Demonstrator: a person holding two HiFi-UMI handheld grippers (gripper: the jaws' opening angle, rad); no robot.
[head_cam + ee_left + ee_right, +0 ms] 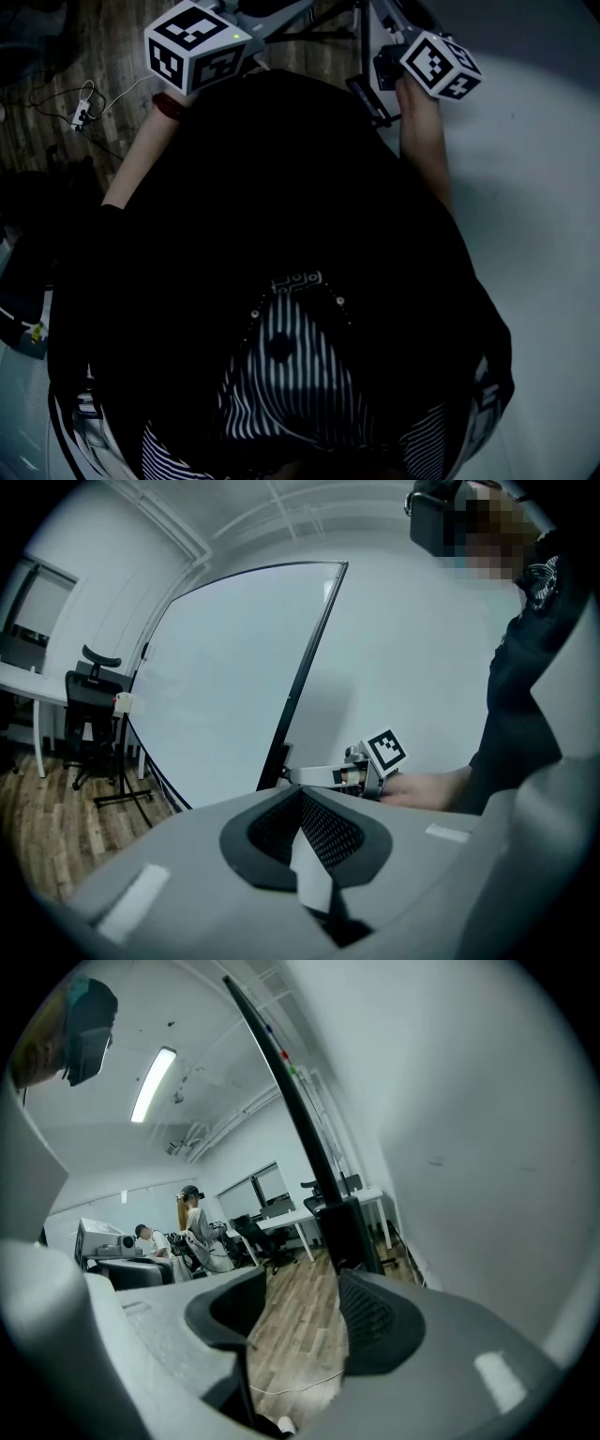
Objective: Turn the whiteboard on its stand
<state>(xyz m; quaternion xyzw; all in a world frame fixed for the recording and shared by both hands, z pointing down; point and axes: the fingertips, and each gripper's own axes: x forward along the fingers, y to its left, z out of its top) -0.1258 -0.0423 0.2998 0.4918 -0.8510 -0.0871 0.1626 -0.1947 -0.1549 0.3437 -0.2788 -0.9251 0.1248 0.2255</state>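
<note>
The whiteboard (225, 686) stands upright on its stand, its black frame edge (305, 667) turned towards my left gripper. That left gripper (302, 795) hangs back from the board, pads together at the tips with nothing held. My right gripper (300, 776) reaches in at the board's edge, low down. In the right gripper view the board (450, 1129) fills the right side. My right gripper (300, 1284) is open, and the black frame bracket (349, 1232) stands just past its right pad, not pinched. Both marker cubes (192, 45) (441, 64) show at the top of the head view.
An office chair (89, 705) and a desk (19, 682) stand at the left on the wood floor, with a thin black tripod (122, 789) near the board. People sit at desks (192, 1232) further back. A power strip and cable (82, 112) lie on the floor.
</note>
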